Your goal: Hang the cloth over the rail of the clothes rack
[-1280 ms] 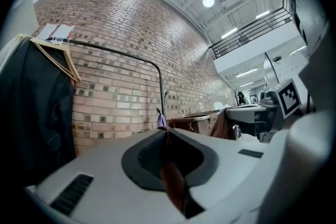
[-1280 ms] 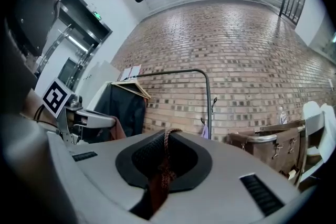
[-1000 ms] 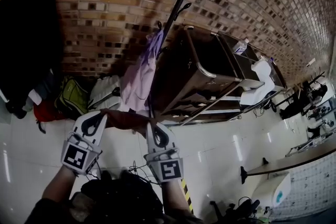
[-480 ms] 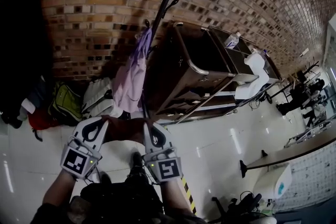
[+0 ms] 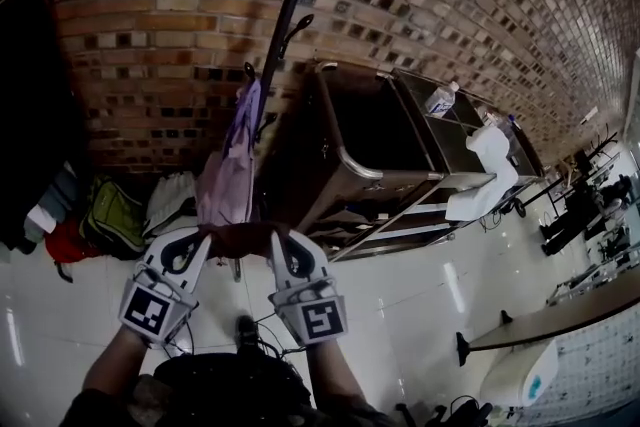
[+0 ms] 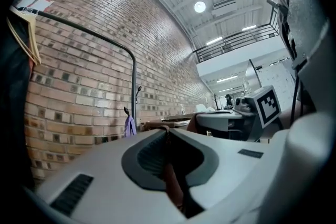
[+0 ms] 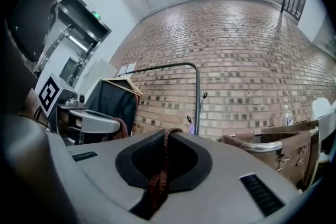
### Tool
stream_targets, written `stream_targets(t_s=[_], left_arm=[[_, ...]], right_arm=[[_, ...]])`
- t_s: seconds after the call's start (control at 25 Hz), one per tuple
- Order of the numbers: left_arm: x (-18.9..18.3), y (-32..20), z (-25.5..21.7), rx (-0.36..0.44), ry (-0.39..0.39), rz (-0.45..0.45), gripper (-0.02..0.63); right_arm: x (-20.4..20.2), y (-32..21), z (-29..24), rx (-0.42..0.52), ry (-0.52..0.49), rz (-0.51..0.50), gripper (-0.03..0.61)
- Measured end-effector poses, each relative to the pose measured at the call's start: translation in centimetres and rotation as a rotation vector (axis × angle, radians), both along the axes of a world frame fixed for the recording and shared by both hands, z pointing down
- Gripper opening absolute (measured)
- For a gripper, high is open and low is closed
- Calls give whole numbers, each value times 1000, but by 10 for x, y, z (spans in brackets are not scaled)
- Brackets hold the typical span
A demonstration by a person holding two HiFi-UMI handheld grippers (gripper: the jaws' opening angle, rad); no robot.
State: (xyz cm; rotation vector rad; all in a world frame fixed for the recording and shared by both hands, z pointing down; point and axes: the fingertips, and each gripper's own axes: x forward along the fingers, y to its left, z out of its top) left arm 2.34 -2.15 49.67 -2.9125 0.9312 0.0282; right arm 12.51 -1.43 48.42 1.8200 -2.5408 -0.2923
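A dark reddish-brown cloth is stretched between my two grippers in the head view. My left gripper is shut on its left end and my right gripper is shut on its right end. In the left gripper view the cloth is pinched in the shut jaws of the left gripper. In the right gripper view a woven edge of the cloth runs through the right gripper. The black clothes rack's pole rises just ahead; its rail shows high against the brick wall.
A purple garment hangs from a hook on the rack's pole, right ahead of the grippers. A dark metal trolley stands to the right of it. Bags lie on the floor at the left, below dark hanging clothes.
Both grippers have carried the cloth, still stretched between them, toward the rack. The pole and the purple garment now stand directly ahead of the grippers and closer.
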Motion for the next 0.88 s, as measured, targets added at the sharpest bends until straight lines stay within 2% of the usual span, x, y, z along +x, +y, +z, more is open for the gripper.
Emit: stream_targets(t_s=[0.2, 0.48, 0.72, 0.88], left_arm=[[48, -28, 1, -11, -13, -6, 20], [111, -66, -29, -9, -12, -38, 20], [154, -96, -61, 58, -7, -72, 20], [178, -116, -76, 67, -6, -98, 20]], right_arm=[[42, -31, -3, 12, 23, -21, 28], [87, -66, -33, 35, 23, -79, 28], [123, -95, -60, 65, 10, -133, 28], [142, -116, -74, 78, 13, -160, 28]])
